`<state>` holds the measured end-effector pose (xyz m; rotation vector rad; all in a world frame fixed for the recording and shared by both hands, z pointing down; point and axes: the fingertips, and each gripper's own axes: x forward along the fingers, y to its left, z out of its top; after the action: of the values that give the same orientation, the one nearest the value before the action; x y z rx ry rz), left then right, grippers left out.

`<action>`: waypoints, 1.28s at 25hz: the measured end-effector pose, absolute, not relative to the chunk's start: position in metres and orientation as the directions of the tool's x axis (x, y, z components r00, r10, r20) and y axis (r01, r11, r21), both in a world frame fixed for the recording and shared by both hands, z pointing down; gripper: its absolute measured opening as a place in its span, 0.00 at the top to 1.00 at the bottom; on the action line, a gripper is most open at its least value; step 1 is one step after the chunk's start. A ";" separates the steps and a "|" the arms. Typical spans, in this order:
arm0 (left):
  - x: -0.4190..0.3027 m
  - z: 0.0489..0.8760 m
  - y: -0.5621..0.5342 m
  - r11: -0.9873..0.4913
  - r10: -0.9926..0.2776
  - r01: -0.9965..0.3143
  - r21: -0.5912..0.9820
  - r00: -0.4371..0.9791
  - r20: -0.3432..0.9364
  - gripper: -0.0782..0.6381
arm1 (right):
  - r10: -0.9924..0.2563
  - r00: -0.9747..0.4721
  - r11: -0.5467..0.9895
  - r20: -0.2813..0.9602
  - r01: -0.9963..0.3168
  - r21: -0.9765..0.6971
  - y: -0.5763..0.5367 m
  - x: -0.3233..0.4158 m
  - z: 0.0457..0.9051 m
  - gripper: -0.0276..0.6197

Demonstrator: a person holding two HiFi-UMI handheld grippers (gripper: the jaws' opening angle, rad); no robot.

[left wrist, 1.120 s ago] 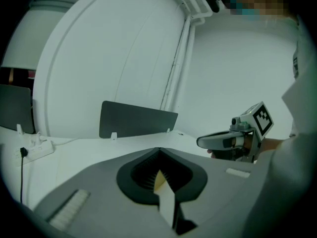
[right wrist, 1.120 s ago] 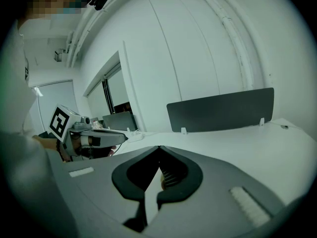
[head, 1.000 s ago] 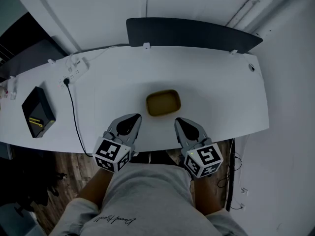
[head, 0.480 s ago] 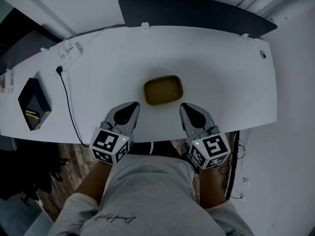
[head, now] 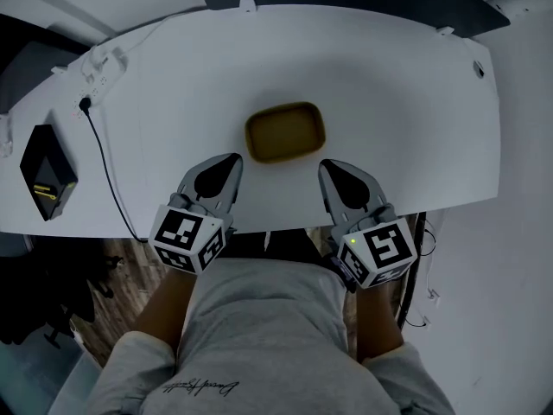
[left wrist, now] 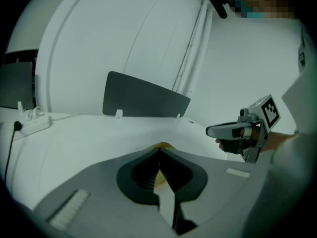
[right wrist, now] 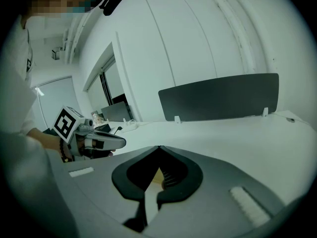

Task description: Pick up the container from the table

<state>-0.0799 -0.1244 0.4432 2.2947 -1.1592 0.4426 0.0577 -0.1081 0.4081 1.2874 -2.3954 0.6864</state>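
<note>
Yellow container (head: 285, 132) sits untouched on the table (head: 389, 76). Left gripper (head: 232, 167) and right gripper (head: 330, 173) hover just short of its near corners, both claws pinched shut and empty, probably lining up a two-sided grab.

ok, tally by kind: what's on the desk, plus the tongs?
container: 1
black box: 1
power strip with its cable: 1
back panel: 1
tongs: 2, left tongs and right tongs, both shut and empty
Total: 6
</note>
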 end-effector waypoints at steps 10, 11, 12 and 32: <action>-0.084 0.463 -0.130 -0.462 -0.646 -0.829 0.316 0.558 0.521 0.89 | -0.668 -0.532 0.458 0.521 -0.845 -0.275 -0.108 0.063 0.432 0.94; -0.084 0.465 -0.130 -0.459 -0.645 -0.830 0.317 0.557 0.524 0.89 | -0.663 -0.533 0.461 0.525 -0.844 -0.275 -0.108 0.063 0.433 0.93; -0.085 0.467 -0.130 -0.456 -0.645 -0.832 0.316 0.554 0.527 0.89 | -0.661 -0.534 0.462 0.527 -0.843 -0.275 -0.107 0.063 0.434 0.94; -0.085 0.532 -0.151 -0.361 -0.584 -0.849 0.386 0.528 0.617 0.77 | -0.633 -0.534 0.431 0.561 -0.845 -0.317 -0.105 0.063 0.465 0.94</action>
<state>-0.0852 -0.1506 0.5323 2.0818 -1.1581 0.4963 0.0626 -0.1047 0.4645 1.2620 -2.3316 0.8197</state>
